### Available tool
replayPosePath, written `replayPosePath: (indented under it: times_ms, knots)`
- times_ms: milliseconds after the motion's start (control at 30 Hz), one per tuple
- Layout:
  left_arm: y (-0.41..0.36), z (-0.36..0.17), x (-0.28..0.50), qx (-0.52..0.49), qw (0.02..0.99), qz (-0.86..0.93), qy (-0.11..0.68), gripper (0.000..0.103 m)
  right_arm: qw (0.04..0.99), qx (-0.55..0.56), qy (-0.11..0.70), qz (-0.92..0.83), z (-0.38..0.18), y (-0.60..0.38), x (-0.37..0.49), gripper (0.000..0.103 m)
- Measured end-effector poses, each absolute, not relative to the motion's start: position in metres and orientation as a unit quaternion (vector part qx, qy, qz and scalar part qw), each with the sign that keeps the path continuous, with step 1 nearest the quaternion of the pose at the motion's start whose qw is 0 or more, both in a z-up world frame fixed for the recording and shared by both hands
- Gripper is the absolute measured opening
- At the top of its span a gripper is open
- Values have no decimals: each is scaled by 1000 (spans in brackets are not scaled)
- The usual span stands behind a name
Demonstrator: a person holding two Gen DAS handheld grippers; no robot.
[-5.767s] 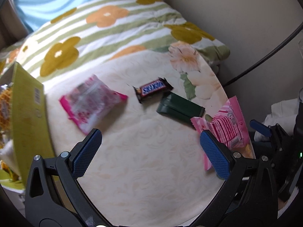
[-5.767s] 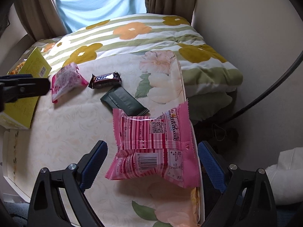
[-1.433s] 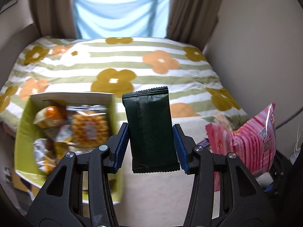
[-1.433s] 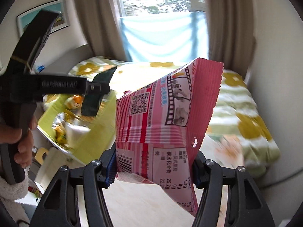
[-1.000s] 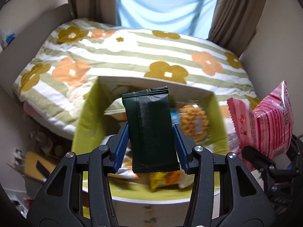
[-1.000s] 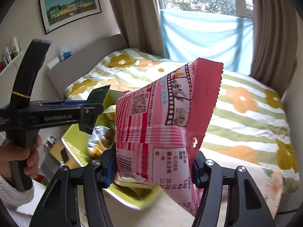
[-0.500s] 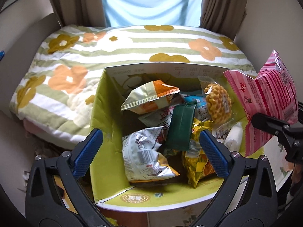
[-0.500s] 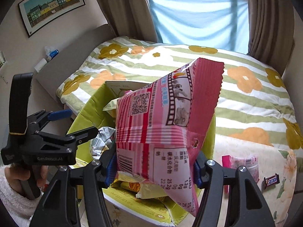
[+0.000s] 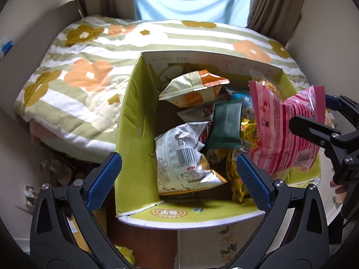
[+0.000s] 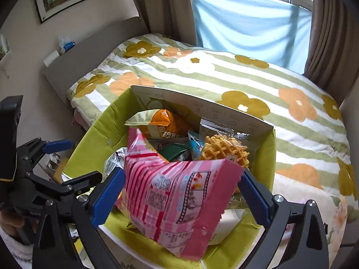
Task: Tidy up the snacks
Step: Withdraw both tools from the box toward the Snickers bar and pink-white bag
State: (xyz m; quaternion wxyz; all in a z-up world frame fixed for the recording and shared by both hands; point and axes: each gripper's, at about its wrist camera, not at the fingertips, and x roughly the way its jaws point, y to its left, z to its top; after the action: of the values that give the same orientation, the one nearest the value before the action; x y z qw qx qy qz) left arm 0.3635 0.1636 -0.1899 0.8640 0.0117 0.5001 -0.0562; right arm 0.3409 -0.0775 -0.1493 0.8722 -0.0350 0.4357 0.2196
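— Both packets have left their carriers since a moment ago: the dark green bar [image 9: 225,124] that the left gripper [image 9: 178,182] held now lies inside the green box [image 9: 132,121], propped on the other snacks, and that gripper stands wide and empty above it.

— And the right gripper [image 10: 179,198]?

— Jaws opening right now, the pink popcorn bag [image 10: 179,204] between them but tipping free, its lower end over the near wall of the box.

— So the drop is on. How to finish it cleanly?

— I'd say hold the right gripper over the opening until the bag has slid fully in; it's light and crinkly, so it may catch on the rim or perch on the waffle packet [image 10: 224,150].

— And the left?

— Lift it straight out, clear of the silver packet [image 9: 184,157], so nothing is dragged back out.

— Anything left outside?

— Can't tell from these views; the worktop is mostly hidden.
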Motion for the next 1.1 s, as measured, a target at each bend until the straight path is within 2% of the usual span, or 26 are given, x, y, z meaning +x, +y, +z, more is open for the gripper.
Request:
replayPosePath:
  times_ms: [400,667,833,1100]
  knots:
    - [158,-186,348,-3,861,-65,505,101,885,-2,420,200,-131,-105,313,99]
    - [137,-165,337,0,870,-78,487,101,894,17,418,162,-124,-151,294,99]
    - [103,-144,330,5,880,-92,467,101,902,26,408,137,-112,-202,281,99]
    - [2,-126,319,12,884,-123,451,101,904,35,411,109,-102,-301,269,99]
